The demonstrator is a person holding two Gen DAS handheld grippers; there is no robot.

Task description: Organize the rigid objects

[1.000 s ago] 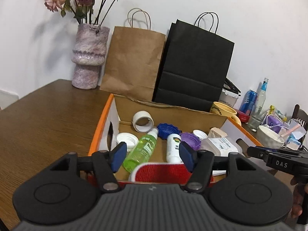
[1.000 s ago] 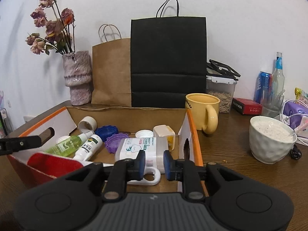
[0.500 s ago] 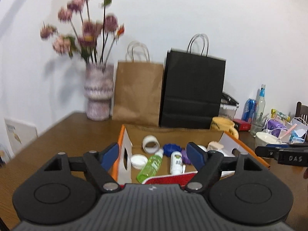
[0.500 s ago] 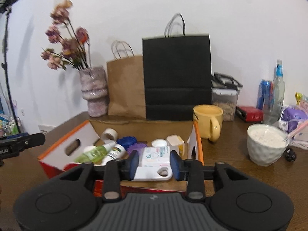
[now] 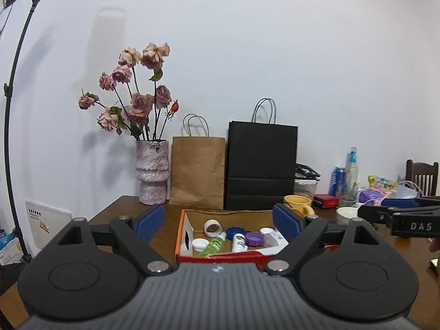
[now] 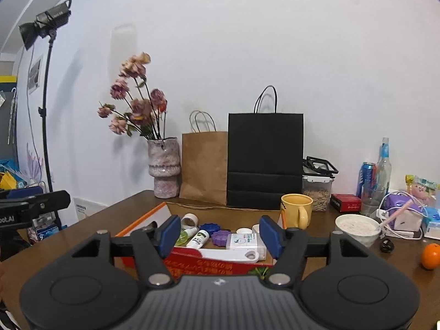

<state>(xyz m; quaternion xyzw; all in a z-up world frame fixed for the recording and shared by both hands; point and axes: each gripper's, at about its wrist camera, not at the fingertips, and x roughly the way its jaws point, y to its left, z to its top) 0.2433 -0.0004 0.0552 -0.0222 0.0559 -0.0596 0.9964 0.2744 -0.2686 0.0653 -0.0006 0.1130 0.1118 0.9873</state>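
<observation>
Left gripper (image 5: pixel 217 221): jaws have just been opening, wide apart, nothing between the pads. Right gripper (image 6: pixel 220 232): jaws have just been opening, apart, empty. The box (image 5: pixel 180 231) sits ahead of both sets of fingers, below the tips.

Risk, as a judgement: a low re-approach could catch the thin cardboard wall and shove the box; round items could roll.

Left to right inside: white ring (image 5: pixel 213 227), green bottle (image 5: pixel 214 244), white tube (image 5: pixel 238 242), ribbed purple cap (image 5: pixel 254 238), flat white case (image 6: pixel 243 242). All hard, smooth plastic.

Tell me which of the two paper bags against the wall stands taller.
The black paper bag, right of the brown paper bag: its top edge and handles rise clearly higher.
</observation>
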